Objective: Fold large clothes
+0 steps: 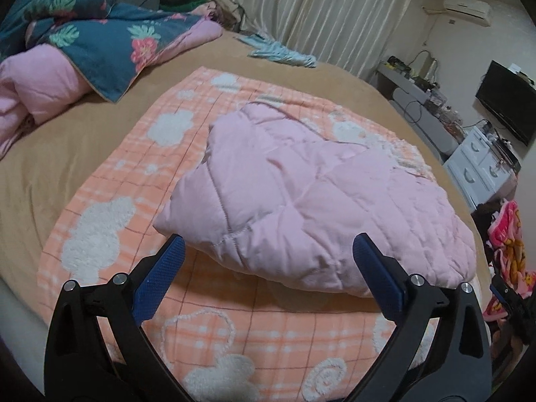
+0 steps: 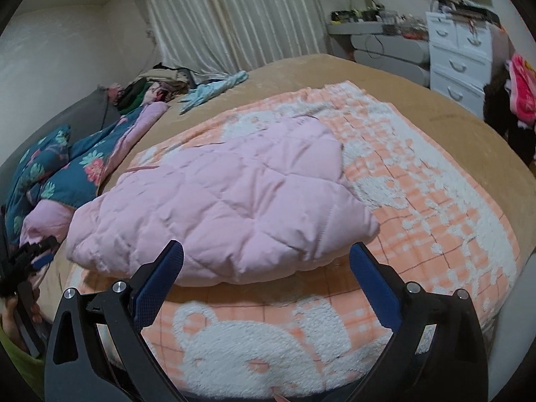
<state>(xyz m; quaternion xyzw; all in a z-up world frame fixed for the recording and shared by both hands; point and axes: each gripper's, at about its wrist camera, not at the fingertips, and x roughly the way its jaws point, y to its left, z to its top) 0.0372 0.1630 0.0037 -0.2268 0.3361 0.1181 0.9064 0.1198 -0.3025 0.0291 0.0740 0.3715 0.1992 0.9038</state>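
1. Left side first: the left gripper [image 1: 268, 261] has its blue pads spread wide with nothing between them; it's hanging just short of the near edge of the pale pink quilted puffy jacket [image 1: 301, 197], not touching it.

2. The jacket sits bundled into a rough rectangle in the middle of the orange-and-white plaid fleece blanket with fluffy bear shapes [image 1: 110, 181]; that blanket is spread on the tan bed cover [image 1: 40, 154]. Seen from the left wrist, the bundle runs from about 12 o'clock to 4 o'clock of the pads.

3. Handling guess: soft, padded and light for its bulk; looks like it'll spring back open rather than stay creased, and the shell fabric looks a bit slick, so a shallow pinch might slip off.

4. Where I'd grab: the stitched hem or a quilting seam at the near corners, roughly 10 and 2 o'clock from each camera; the fat middle is too thick to bite well.

5. Right side: the right gripper [image 2: 266, 258] is also fully spread and empty; the jacket edge is just past its tips, filling 10 to 1 o'clock.

6. Off at 10 o'clock in the left view there's a teal floral comforter with pink lining [image 1: 100, 30]; well apart, not in the way.
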